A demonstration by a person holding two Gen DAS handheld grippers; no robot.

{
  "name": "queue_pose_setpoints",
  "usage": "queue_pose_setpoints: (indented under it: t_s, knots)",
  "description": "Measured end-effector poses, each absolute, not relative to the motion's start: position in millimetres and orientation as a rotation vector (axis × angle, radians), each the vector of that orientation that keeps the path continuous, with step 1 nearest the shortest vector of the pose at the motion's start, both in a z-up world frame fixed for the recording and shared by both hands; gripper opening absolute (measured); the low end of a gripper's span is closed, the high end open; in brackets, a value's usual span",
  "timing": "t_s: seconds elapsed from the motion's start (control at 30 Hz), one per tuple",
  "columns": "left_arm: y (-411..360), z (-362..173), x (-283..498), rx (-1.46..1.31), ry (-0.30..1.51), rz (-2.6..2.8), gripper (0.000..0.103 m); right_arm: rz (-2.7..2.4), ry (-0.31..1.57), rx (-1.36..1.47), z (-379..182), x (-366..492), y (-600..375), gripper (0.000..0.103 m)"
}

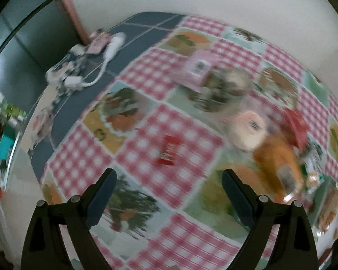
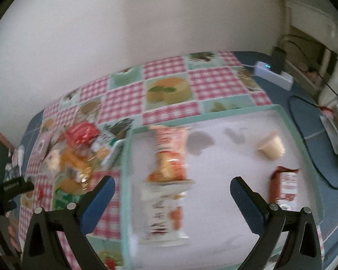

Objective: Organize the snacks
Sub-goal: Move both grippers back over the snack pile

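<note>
Left wrist view: left claw spread wide, empty, above a red wrapper on the bench (blurred).
Right claw: spread, empty, over tray holding orange packet.

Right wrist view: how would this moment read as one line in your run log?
right gripper: open, empty, above tray | teal-rimmed white tray: orange-and-white snack packet, cream cup, brown-red bar inside | left gripper: open, empty
</note>
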State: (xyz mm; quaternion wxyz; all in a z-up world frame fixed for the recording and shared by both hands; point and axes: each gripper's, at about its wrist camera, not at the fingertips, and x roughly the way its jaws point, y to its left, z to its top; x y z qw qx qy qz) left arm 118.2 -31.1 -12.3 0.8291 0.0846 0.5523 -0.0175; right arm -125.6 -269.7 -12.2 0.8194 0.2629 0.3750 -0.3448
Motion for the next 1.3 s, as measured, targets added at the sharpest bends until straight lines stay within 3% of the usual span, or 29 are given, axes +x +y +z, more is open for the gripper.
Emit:
queue_pose_setpoints:
  t_s: [0.43, 1.0, 1.3]
  knots:
    - [41.0, -24.3, 159.0, 0.051, 1.226, 0.065, 0.094, -0.537, 0.908, 0.49, -30.6, -39.1, -187.1, 0.103]
    - [8.8, -50.6, 159.7, 0.085, 1.334, -0.118, 0.094, -0.549, 0.954, 0.526, -53.4, -15.6, -184.5, 0.103]
    - [48.0, -62.3, 191.2, -0.017, 1.349, -0.105, 0.094, -0.541, 0.968, 0.537, -59.7, -10.3, -180.3, 0.103]
